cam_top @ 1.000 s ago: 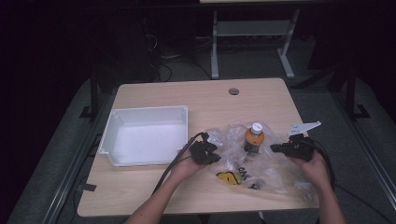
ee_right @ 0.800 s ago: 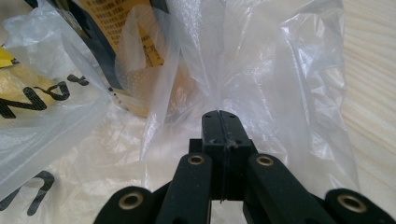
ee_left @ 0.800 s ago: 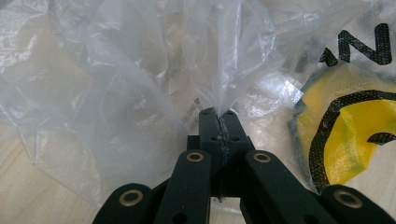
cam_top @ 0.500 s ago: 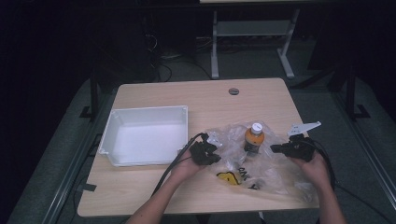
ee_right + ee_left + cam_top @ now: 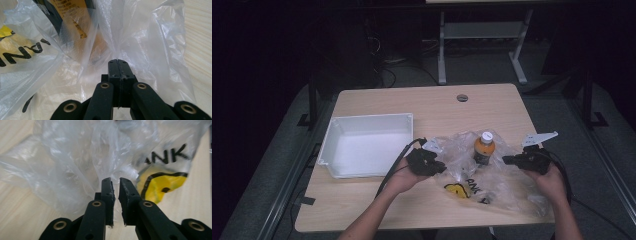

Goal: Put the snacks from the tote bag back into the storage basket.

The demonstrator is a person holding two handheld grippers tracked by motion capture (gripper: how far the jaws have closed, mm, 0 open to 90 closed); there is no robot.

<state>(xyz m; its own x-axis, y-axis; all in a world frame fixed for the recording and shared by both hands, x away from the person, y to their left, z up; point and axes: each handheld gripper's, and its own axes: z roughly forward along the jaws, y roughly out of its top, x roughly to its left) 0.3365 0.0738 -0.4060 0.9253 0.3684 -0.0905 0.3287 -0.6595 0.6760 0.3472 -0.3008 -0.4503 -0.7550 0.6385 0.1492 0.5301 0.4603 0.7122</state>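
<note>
Dark floor and grey metal frames surround a pale wood-grain table point(image 5: 377, 205) with a small round grommet near its far edge. On its near right part lies a crumpled clear plastic bag point(image 5: 492, 175), thin and glossy, printed with black letters and a yellow mark; its length runs along the near edge. Inside the bag stands an upright orange bottle with a white cap point(image 5: 484, 148), cap pointing up. A white rectangular plastic tray point(image 5: 343, 171) sits by the left edge, its long side parallel to the near edge.

The left gripper point(image 5: 115, 185) is at the bag's left end; its jaws have just been opening and stand a narrow slit apart, film just ahead of them, none pinched. The right gripper point(image 5: 117, 62), at the bag's right end, is closed tight on a fold of the film.
</note>
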